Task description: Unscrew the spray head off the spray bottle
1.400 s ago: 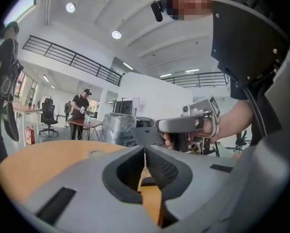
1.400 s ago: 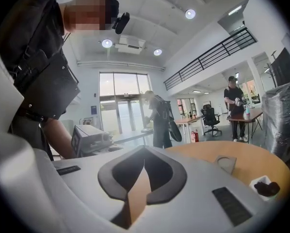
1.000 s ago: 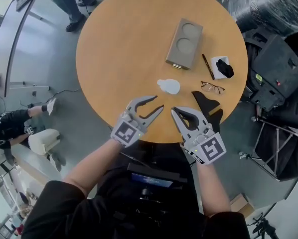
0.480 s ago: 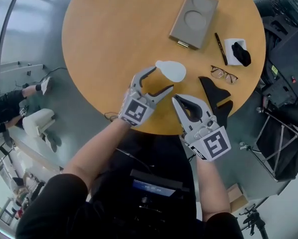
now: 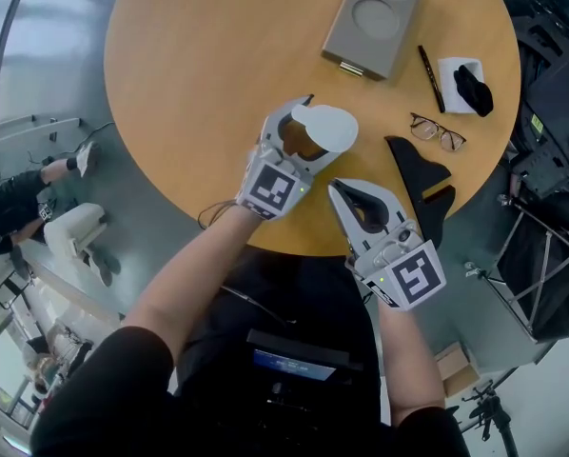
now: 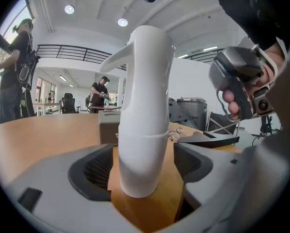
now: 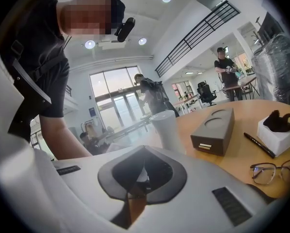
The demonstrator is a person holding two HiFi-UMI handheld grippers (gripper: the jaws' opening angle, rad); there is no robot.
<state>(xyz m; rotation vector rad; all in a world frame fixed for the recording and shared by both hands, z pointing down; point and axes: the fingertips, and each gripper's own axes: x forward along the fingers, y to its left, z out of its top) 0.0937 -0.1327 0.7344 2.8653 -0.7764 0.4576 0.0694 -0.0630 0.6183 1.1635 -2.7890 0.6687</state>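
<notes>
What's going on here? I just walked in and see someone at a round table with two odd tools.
A person works at a round wooden table with a handheld gripper in each hand. The left tongs are open and straddle the body of an upright white spray bottle, with a gap at each pad, so nothing is gripped yet. The right tongs are shut and empty, near the table's edge. The spray head is on the bottle.

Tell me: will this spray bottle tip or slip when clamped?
The spray bottle stands tall on a narrow base, so a high push could tip it. Its smooth shell looks slippery; the left gripper, open around its lower body, likely needs firm closure.
</notes>
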